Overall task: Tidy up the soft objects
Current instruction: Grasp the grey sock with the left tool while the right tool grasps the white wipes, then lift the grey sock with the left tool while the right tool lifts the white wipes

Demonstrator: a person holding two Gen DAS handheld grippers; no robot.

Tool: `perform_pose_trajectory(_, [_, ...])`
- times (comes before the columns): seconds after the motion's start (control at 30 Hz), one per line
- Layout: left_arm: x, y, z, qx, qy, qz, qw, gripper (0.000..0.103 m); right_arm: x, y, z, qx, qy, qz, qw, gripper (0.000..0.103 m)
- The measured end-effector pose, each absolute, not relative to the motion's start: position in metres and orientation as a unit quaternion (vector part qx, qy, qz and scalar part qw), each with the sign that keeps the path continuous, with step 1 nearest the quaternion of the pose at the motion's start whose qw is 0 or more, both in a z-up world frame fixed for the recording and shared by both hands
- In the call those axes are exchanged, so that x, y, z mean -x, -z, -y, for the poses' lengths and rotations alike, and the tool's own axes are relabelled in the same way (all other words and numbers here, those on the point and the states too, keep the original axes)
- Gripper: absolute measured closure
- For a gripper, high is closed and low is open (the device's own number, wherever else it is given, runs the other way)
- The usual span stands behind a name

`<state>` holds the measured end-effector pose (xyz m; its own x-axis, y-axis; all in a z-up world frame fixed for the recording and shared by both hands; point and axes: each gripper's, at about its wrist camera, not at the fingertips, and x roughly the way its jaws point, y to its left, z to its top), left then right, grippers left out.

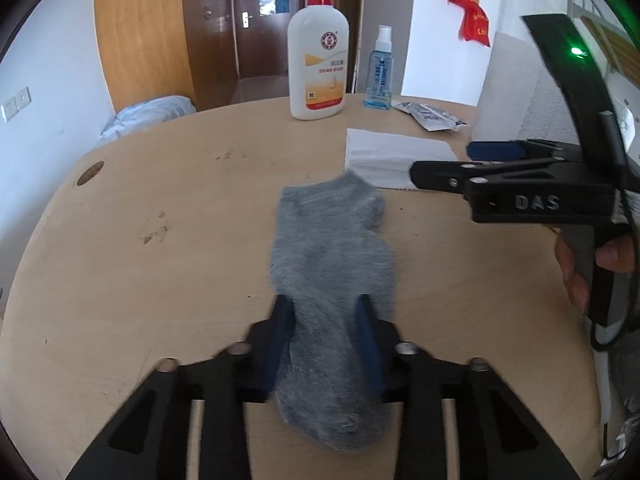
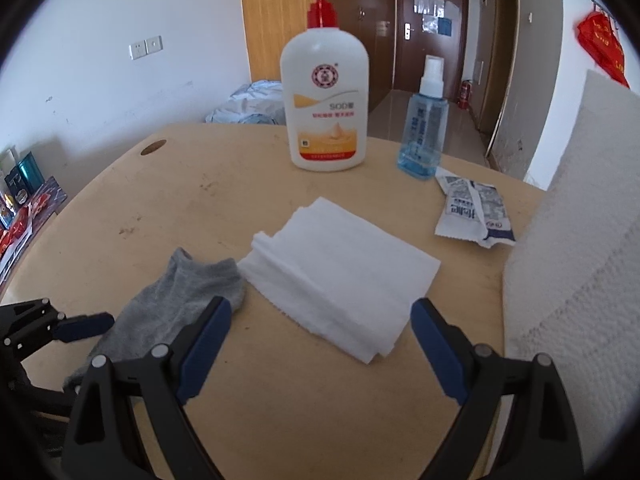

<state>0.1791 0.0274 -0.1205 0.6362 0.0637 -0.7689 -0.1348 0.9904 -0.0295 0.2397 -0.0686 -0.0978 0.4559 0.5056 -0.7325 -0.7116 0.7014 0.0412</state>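
A grey ankle sock (image 1: 332,248) lies lengthwise on the round wooden table (image 1: 160,280). My left gripper (image 1: 322,304) is shut on its near half, with both blue pads pressed into the bunched fabric. In the right wrist view the sock (image 2: 176,296) is at the lower left, next to a folded white cloth (image 2: 340,268). My right gripper (image 2: 320,308) is open, its fingers wide apart just short of the cloth's near corner, nothing between them. The left wrist view shows the right gripper (image 1: 444,160) coming in from the right, over the white cloth (image 1: 392,156).
A white lotion pump bottle (image 2: 324,108) and a blue spray bottle (image 2: 424,128) stand at the table's far side. A torn wipe packet (image 2: 472,212) lies right of the cloth. A tall roll of white paper towel (image 2: 580,240) stands at the right edge.
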Motion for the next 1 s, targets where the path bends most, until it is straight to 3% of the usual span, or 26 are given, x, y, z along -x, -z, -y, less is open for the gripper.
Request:
perform_pose_trajectory(0.03, [-0.179, 0.12, -0.027, 0.042, -0.053, -0.423, 0.904, 0.085, -0.241, 0.098, 0.068, 0.137, -0.362, -0.375, 0.842, 0.01])
perform_pose_trajectory(0.13, [-0.178, 0.12, -0.029, 0.045, -0.051, -0.422, 0.904, 0.092, -0.246, 0.099, 0.064, 0.137, -0.367, -0.377, 0.839, 0.01])
perform_pose_trajectory(0.27, [-0.176, 0.12, -0.034, 0.06, -0.05, -0.419, 0.905, 0.092, -0.249, 0.104, 0.058, 0.141, -0.369, -0.388, 0.833, 0.01])
perform_pose_trajectory(0.33, [-0.175, 0.12, -0.037, 0.068, -0.05, -0.417, 0.905, 0.092, -0.249, 0.108, 0.054, 0.151, -0.368, -0.392, 0.829, 0.015])
perform_pose_trajectory(0.57, [-0.168, 0.114, -0.044, 0.081, -0.05, -0.404, 0.91, 0.092, -0.251, 0.113, 0.045, 0.167, -0.364, -0.401, 0.824, 0.041])
perform_pose_trajectory(0.63, [-0.165, 0.112, -0.046, 0.085, -0.051, -0.399, 0.911, 0.092, -0.251, 0.113, 0.045, 0.175, -0.349, -0.398, 0.83, 0.054])
perform_pose_trajectory(0.7, [-0.163, 0.11, -0.048, 0.085, -0.054, -0.396, 0.913, 0.092, -0.251, 0.112, 0.045, 0.173, -0.35, -0.399, 0.83, 0.083])
perform_pose_trajectory(0.77, [-0.16, 0.106, -0.049, 0.086, -0.053, -0.39, 0.915, 0.092, -0.25, 0.112, 0.045, 0.175, -0.338, -0.399, 0.834, 0.096])
perform_pose_trajectory(1.0, [-0.148, 0.093, -0.05, 0.087, -0.054, -0.369, 0.924, 0.092, -0.233, 0.098, 0.055, 0.142, -0.341, -0.397, 0.84, 0.1])
